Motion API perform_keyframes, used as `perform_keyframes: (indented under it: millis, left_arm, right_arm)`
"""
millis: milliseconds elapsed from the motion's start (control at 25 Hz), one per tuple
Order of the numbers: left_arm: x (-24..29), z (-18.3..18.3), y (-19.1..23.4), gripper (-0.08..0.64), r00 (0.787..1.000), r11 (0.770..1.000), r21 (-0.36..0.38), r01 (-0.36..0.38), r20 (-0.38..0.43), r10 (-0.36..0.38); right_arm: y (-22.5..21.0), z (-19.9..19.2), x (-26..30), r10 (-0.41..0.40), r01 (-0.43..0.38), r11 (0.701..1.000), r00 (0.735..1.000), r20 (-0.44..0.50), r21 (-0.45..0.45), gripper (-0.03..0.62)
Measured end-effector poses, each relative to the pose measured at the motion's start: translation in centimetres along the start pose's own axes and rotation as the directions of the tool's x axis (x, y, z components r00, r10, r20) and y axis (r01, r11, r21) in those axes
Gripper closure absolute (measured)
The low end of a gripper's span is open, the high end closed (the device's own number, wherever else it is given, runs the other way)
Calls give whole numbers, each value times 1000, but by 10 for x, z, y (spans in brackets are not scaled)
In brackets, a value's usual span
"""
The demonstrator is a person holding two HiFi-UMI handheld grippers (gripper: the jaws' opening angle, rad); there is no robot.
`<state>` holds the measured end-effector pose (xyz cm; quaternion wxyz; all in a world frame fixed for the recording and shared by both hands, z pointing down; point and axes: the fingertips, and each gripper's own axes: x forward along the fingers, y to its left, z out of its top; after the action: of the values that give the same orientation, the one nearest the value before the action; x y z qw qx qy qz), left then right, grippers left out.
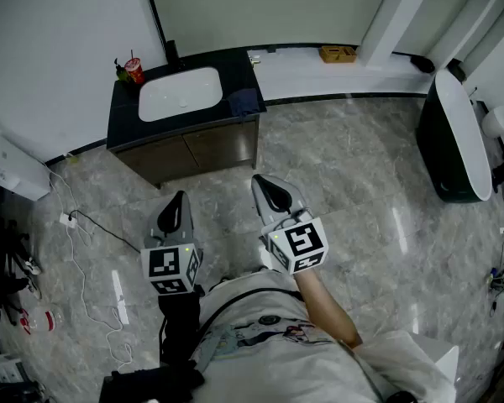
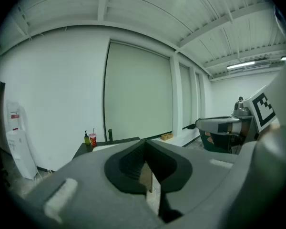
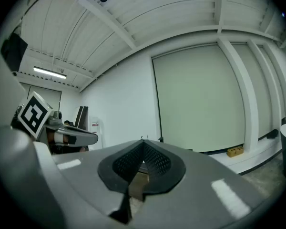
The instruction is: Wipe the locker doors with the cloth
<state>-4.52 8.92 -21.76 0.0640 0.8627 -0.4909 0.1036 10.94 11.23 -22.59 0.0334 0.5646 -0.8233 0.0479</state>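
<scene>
Both arms held out low, nearly level, side by side. Left tongs (image 1: 178,200) closed together, empty; right tongs (image 1: 269,190) likewise. Cloth (image 1: 245,101) lies on worktop (image 1: 123,112), just right of basin (image 1: 181,92). Red cup (image 1: 134,70) at the corner.

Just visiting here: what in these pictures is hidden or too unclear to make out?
- Locker doors: in no view.
- Dark blue cloth on the black sink counter, head view: too small to tell wet or dry.
- Red cup, head view: print too small.
- Person's feet, head view: hidden under the white shirt.
</scene>
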Motion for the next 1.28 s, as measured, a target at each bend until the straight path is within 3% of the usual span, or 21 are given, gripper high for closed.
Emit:
perform_keyframes:
  millis: [920, 1280]
  left_arm:
    - [7, -8, -32, 560, 998, 999, -14, -46, -35, 45]
    - [14, -34, -34, 560, 990, 997, -9, -77, -116, 76]
  right_arm:
    - [-33, -8, -23, 49, -49, 998, 999, 3, 31, 588]
    - [-41, -34, -16, 97, -93, 992, 995, -38, 91, 588]
